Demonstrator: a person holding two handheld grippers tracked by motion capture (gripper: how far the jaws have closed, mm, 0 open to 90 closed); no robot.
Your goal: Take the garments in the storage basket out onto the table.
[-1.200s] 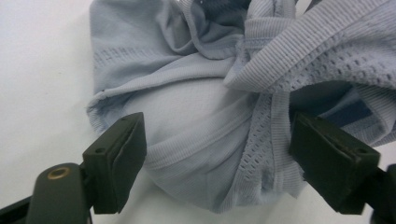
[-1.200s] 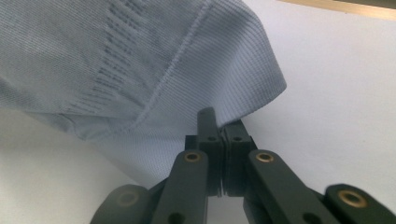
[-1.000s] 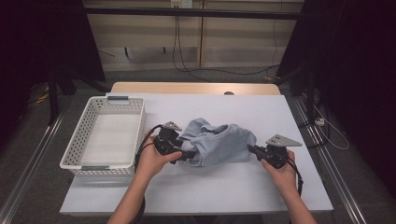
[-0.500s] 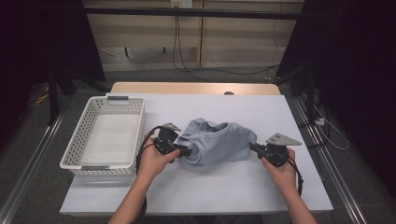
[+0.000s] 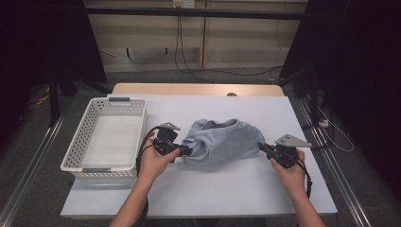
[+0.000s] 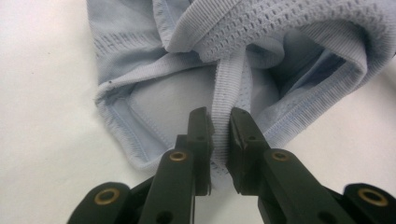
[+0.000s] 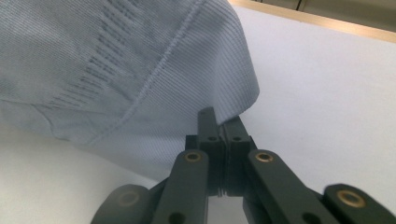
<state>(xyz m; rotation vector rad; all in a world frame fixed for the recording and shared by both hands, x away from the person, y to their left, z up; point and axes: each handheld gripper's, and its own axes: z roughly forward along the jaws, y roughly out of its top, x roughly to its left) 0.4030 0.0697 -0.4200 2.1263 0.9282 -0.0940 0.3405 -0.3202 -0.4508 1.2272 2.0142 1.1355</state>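
Note:
A light blue knitted garment (image 5: pixel 222 142) lies bunched in the middle of the white table (image 5: pixel 227 189). My left gripper (image 5: pixel 187 151) is at its left end. Its jaws have just been closing, and a ribbed band of the garment (image 6: pixel 223 88) is pinched between them at the left gripper (image 6: pixel 220 126). My right gripper (image 5: pixel 262 146) is at the garment's right end, and in the right gripper view the right gripper (image 7: pixel 223 123) is shut on the thin edge of the garment (image 7: pixel 116 60). The cloth hangs stretched between the two grippers, a little above the table.
A white slatted basket (image 5: pixel 71 161) with nothing in it stands at the table's left, close to my left hand. The table's wooden far edge (image 5: pixel 198 89) runs behind the garment. Dark frames and cables stand beyond the table.
The garment has smoothed from a crumpled heap into a rounder, more stretched shape between the two grippers. Both hands have stayed about where they were.

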